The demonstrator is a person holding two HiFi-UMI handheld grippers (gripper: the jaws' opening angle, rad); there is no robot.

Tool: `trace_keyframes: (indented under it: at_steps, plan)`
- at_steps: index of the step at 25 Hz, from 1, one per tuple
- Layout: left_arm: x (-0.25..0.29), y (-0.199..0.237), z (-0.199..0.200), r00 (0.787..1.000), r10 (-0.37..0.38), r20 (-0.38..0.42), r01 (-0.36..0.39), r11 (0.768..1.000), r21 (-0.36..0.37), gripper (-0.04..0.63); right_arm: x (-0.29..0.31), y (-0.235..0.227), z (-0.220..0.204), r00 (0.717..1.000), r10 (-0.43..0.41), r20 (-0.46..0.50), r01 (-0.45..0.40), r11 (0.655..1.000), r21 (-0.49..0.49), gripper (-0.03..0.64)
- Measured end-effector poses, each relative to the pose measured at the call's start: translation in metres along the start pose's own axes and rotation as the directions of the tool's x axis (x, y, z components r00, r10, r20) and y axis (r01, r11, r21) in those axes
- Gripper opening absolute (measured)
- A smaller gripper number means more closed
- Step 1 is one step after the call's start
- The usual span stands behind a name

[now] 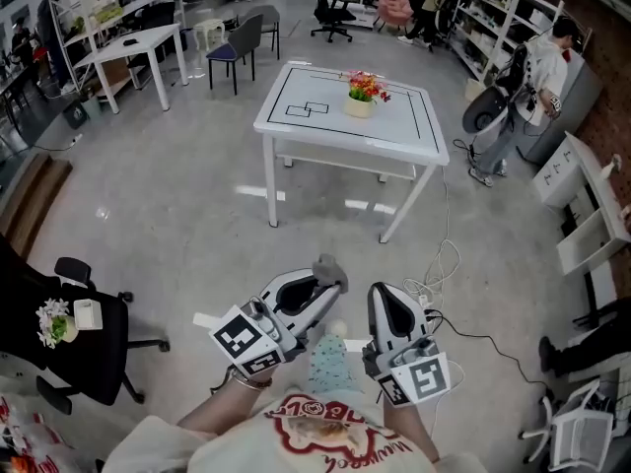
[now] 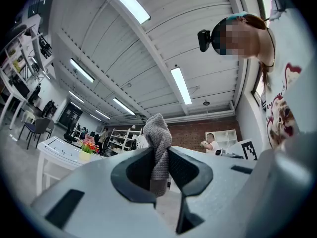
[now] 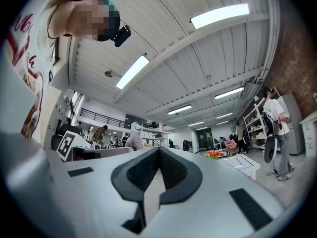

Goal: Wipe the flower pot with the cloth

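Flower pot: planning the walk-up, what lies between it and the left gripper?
Head view: only bare floor, then the white table's top between left gripper and flower pot.

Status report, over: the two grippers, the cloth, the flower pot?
Left gripper shut on grey cloth. Right gripper shut, empty. Flower pot on white table ahead, not yet reached. Cable on floor, right of path.

head view: high, steeply down, tabletop well off at frame top | left gripper view: low, tilted up past its fingers, ceiling fills it | right gripper view: alike | shared: seemingly that same tabletop, small, lower left and lower right
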State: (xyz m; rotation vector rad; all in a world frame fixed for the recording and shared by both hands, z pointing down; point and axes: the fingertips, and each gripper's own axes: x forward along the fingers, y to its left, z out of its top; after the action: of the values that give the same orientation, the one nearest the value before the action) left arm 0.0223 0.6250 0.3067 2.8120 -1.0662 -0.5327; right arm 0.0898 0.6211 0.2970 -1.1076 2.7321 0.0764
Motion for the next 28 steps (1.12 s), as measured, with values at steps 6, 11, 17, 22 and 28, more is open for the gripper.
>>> trace_keyframes:
  at_steps: [6, 11, 17, 22, 28]
  plan:
    - [0.035, 0.051, -0.001, 1.0, 0.019, -0.002, -0.019, 1.0, 0.013, 0.073, 0.049, -0.041, -0.006, 1.0, 0.013, 0.012, -0.013, 1.0, -0.014, -0.002]
    - [0.084, 0.1, -0.006, 1.0, 0.031, -0.001, -0.031, 0.999, 0.028, 0.073, 0.094, -0.096, -0.016, 1.0, 0.019, 0.008, -0.019, 1.0, -0.018, -0.002]
    - [0.16, 0.166, -0.006, 0.999, 0.04, 0.018, -0.04, 0.998, 0.041, 0.073, 0.159, -0.174, -0.018, 0.999, 0.053, 0.011, -0.053, 0.998, -0.023, -0.002]
    - [0.221, 0.208, 0.002, 0.997, 0.037, 0.061, -0.041, 0.997, 0.068, 0.073, 0.204, -0.234, -0.014, 0.997, 0.076, 0.027, -0.076, 0.997, -0.028, -0.002]
    - [0.256, 0.235, -0.007, 0.997, 0.045, 0.06, -0.049, 0.997, 0.067, 0.073, 0.229, -0.275, -0.031, 0.996, 0.084, 0.01, -0.084, 0.996, 0.009, -0.002]
